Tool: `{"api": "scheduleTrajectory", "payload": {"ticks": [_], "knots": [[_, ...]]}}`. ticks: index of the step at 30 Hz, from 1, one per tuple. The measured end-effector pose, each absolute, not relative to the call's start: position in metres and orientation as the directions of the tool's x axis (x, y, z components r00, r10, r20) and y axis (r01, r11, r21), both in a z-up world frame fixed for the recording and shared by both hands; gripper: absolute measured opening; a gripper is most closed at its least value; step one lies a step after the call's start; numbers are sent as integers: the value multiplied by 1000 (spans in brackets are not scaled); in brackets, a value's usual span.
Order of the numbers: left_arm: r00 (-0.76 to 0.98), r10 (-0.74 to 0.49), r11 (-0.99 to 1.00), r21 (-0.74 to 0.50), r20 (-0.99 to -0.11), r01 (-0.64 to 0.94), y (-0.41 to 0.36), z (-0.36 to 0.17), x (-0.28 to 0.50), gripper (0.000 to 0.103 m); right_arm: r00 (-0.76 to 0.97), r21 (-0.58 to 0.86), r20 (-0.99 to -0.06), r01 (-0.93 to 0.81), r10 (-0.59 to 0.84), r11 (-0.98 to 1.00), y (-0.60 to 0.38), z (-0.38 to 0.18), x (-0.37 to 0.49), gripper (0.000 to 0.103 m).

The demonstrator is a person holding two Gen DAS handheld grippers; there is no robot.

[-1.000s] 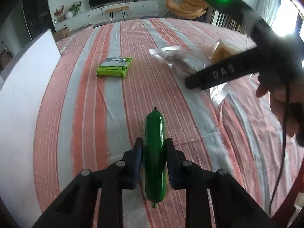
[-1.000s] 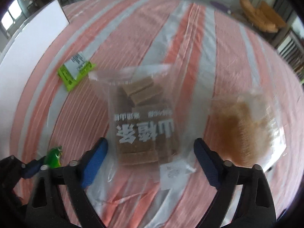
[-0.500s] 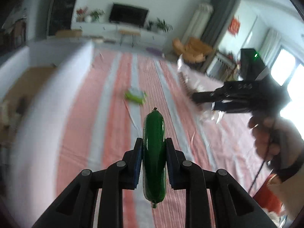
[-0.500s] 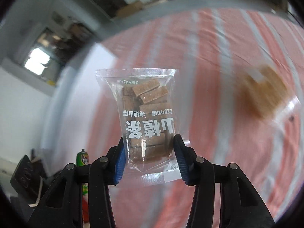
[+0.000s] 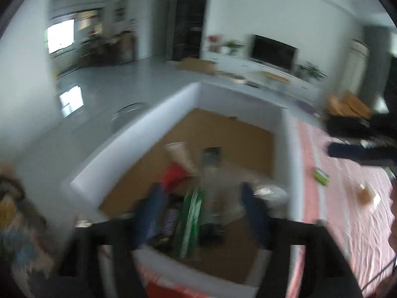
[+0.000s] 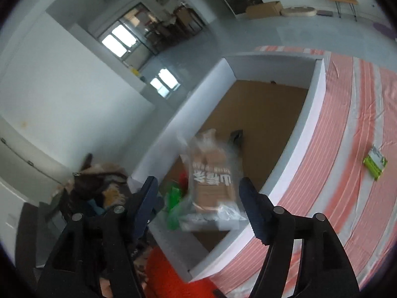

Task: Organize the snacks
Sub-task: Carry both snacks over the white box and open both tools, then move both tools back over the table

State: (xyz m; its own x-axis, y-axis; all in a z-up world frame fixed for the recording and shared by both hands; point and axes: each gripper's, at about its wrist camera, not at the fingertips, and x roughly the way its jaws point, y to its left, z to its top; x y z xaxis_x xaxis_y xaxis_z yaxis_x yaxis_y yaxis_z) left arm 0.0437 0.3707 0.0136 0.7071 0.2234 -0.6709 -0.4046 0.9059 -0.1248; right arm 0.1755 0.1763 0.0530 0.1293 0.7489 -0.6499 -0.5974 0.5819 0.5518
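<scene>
While both hand-held grippers (image 5: 198, 213) (image 6: 196, 198) are opening, the green sausage (image 5: 189, 226) and clear snack bag (image 6: 211, 181) are dropping free, possibly missing the white box (image 6: 315, 114).

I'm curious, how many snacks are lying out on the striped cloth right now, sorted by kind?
Green packet: 1
Clear bag of tan snack: 1
Total in view on the cloth: 2
</scene>
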Motion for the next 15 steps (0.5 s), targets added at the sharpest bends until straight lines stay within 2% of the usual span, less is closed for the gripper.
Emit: {"api": "scheduleTrajectory", "payload": {"ticks": [3,6,9,11,12,15], "knots": [[721,233,902,-131,-652,-411,366,12,37,77,204,499,-659,-601,724,624,147,44,174,74],[739,195,926,-126,-645,-355,335,15,48,78,310,393,-704,-578,638,715,92,12,181,77],[767,92,966,-130,-635,-224,279,22,62,87,431,192,-789,-503,437,843,23,-38,184,76],[771,0,987,-125,-637,-103,233,21,75,94,501,73,-810,-432,306,899,-31,-64,178,76],[763,-57,992,-122,-644,-29,206,16,82,99,524,35,-813,-393,255,919,-58,-74,174,76],[696,-200,980,-153,-689,130,136,-10,99,100,561,-19,-815,-270,141,963,-132,-89,162,76]]}}
